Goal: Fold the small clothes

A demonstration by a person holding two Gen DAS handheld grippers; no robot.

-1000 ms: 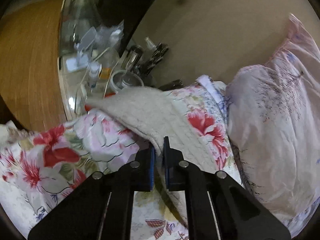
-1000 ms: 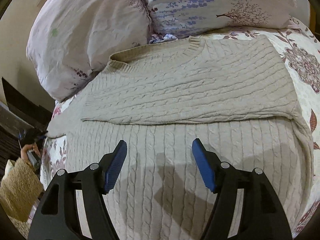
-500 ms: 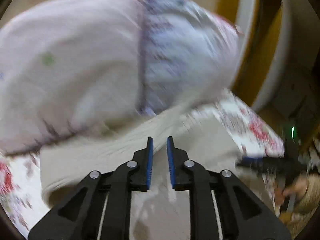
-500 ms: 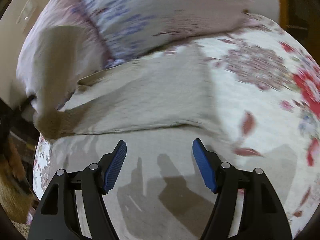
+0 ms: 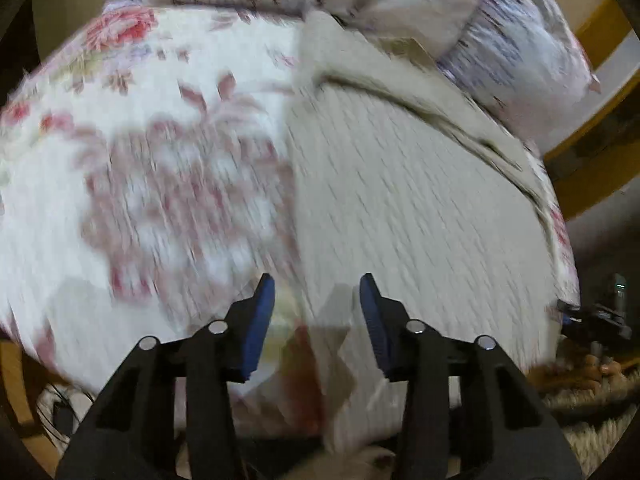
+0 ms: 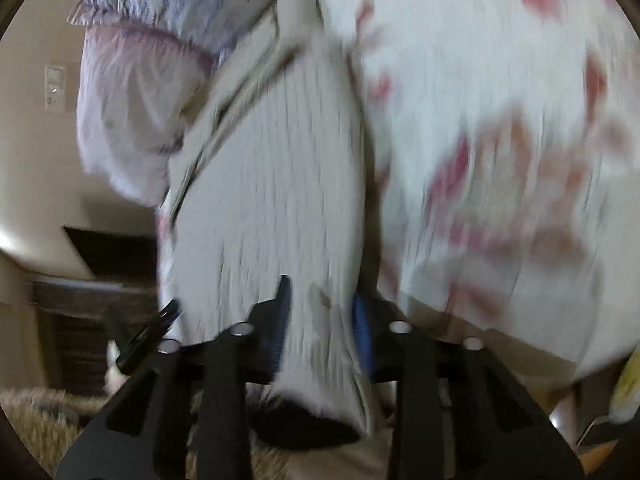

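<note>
A beige cable-knit sweater (image 5: 408,200) lies on a floral bedspread (image 5: 140,152), its sleeves folded across the body near the pillows. My left gripper (image 5: 316,304) is open and empty, just over the sweater's near edge. In the right wrist view the sweater (image 6: 272,184) runs from the pillows down between my jaws. My right gripper (image 6: 320,320) stands around the sweater's near end; blur hides whether it clamps the knit. Both views are motion-blurred.
Two pale pillows (image 5: 420,4) lie at the head of the bed, also in the right wrist view (image 6: 136,92). A yellow wooden frame (image 5: 592,152) stands right of the bed. A wall (image 6: 32,168) and dark furniture (image 6: 100,300) are at left. A woven rug (image 5: 592,400) lies below.
My left gripper let go of the sleeve, opened and swung to the sweater's near edge. My right gripper dropped to the sweater's near end and its jaws narrowed around the knit.
</note>
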